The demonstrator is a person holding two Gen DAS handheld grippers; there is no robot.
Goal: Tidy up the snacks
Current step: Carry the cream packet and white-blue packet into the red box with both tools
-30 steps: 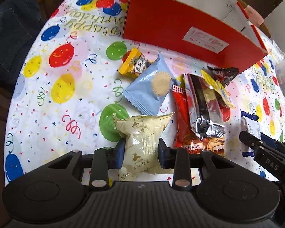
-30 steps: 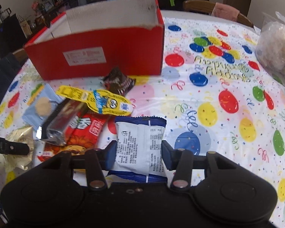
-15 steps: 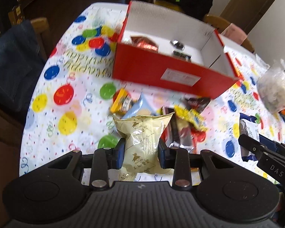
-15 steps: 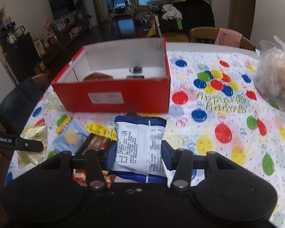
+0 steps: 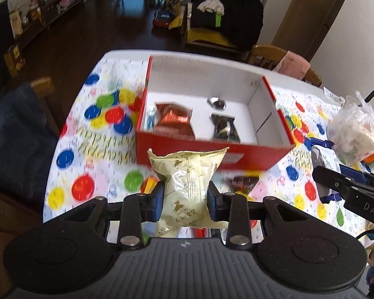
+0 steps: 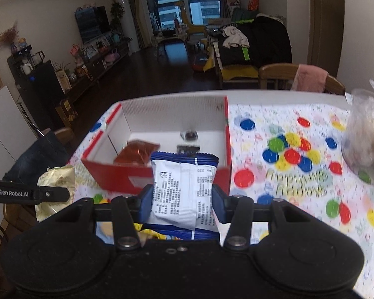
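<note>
Left wrist view showed the left gripper point(image 5: 184, 200) clamped on a pale gold crinkled foil snack packet point(image 5: 188, 184), its blue pads pressed into the packet's sides, held in the air above the table with its balloon-print birthday tablecloth point(image 5: 69, 154). Ahead and below sat the open red cardboard box with a white inside point(image 5: 212, 149). Inside it already lay a copper-red foil packet point(image 5: 173, 119), a dark striped wrapper point(image 5: 223, 127), a small round silver item point(image 5: 217, 103) and a thin blue-edged wrapper point(image 5: 150, 117) against the left wall. Between box and gripper, a dark brown wrapper point(image 5: 244, 182) and a yellow-orange one point(image 5: 149, 184) were left on the cloth.

From the right wrist view, the right gripper point(image 6: 182, 205) was likewise closed on a white-faced packet with dark blue ends and printed text point(image 6: 184, 189), raised in front of the box's near wall point(image 6: 117, 177). A clear plastic bag of pale items point(image 6: 366, 139) stood at the far right, well apart from the box.

By my reading the sorting was partly done: about four snacks were boxed, two more were in the air and on their way, and at least two loose wrappers remained on the table. Other snacks may have been hidden beneath the gripper bodies, so the count of what remained was uncertain. Both held packets had yet to be carried over the rim and released.
</note>
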